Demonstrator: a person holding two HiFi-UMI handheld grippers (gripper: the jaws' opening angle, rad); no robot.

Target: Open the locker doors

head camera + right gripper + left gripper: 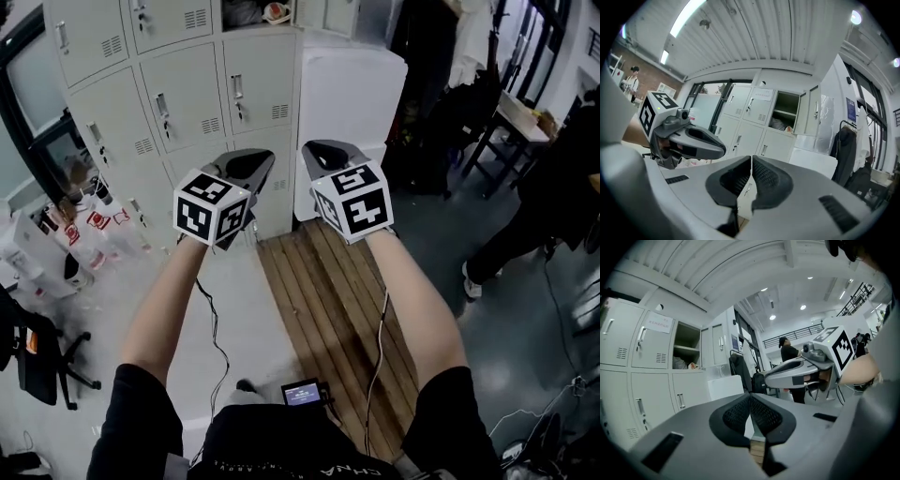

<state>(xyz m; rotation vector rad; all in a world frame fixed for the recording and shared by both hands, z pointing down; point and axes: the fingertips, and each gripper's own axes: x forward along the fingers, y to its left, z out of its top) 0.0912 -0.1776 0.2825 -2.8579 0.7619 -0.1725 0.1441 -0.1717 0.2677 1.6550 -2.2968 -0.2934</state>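
Note:
A bank of pale grey lockers (187, 94) stands ahead, most doors closed with small handles. One upper compartment (255, 11) is open with cloth inside, also in the right gripper view as the open compartment (783, 112) and in the left gripper view as the open compartment (686, 352). My left gripper (251, 161) is held out in front of the lower doors, jaws shut and empty. My right gripper (317, 150) is beside it, also shut on nothing. Both are short of the doors, touching nothing.
A white box-like cabinet (352, 103) stands right of the lockers. A wooden slatted platform (319, 300) lies on the floor below my arms. Bottles and bags (66, 234) crowd the left, with an office chair (42, 366). A person (553, 206) stands at the right near a table (511, 117).

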